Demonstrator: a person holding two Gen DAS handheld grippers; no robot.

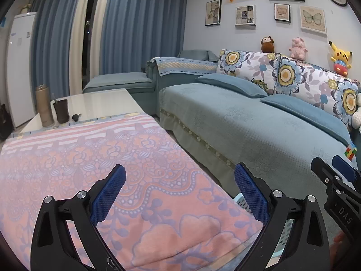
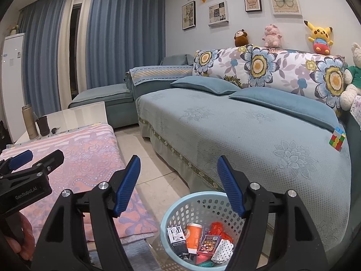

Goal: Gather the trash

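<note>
A light blue perforated basket (image 2: 180,212) stands on the floor between the table and the sofa. It holds several pieces of trash: an orange cup (image 2: 193,233), a small white box (image 2: 176,234), a red wrapper (image 2: 216,227) and a printed packet (image 2: 208,244). My right gripper (image 2: 178,164) is open and empty, above and just behind the basket. My left gripper (image 1: 179,176) is open and empty over the pink flowered cloth (image 1: 90,158) on the table. The basket's rim (image 1: 240,199) peeks out behind its right finger.
A blue sofa (image 2: 248,131) with cushions runs along the right; a colourful cube (image 2: 337,139) lies on it. At the table's far end stand a tan flask (image 1: 44,106) and a dark cup (image 1: 61,111). Tiled floor (image 2: 153,171) lies between table and sofa.
</note>
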